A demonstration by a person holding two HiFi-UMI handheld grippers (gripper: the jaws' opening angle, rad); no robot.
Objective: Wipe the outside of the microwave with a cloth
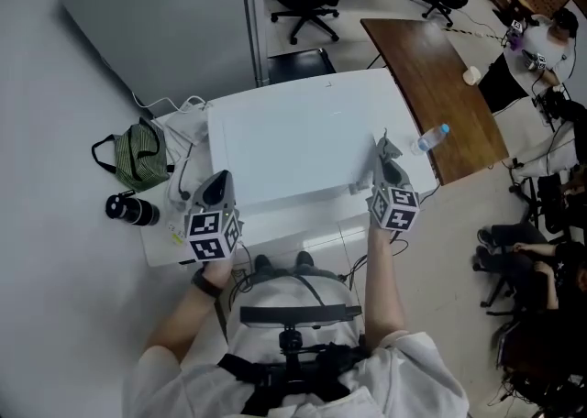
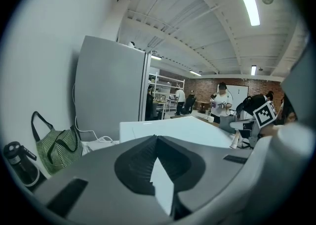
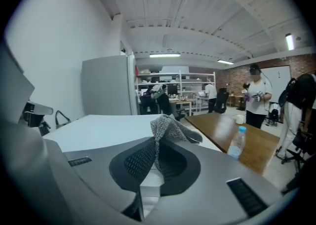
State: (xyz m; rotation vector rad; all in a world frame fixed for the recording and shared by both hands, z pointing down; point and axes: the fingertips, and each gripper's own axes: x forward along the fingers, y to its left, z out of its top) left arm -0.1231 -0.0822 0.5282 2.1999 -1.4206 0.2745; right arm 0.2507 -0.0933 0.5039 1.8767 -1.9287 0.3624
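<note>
Since only a fold of it is pinched, the grey cloth (image 3: 168,128) stands up past the tips of the right claw (image 3: 155,142), which is clenched on it over the near right corner of the microwave (image 1: 293,146). Risk: a firm stroke pulls it free, or bare jaw tips scrape the white casing. Left claw (image 2: 157,137): closed on nothing, at the microwave's near left corner. Risk: unbraced, the box may shift when pushed. Water bottle (image 1: 429,138): just right of the right claw; a wide sweep could topple it. Striped bag (image 1: 142,155) and flask (image 1: 131,210): left of the left claw, unlikely to interfere.
</note>
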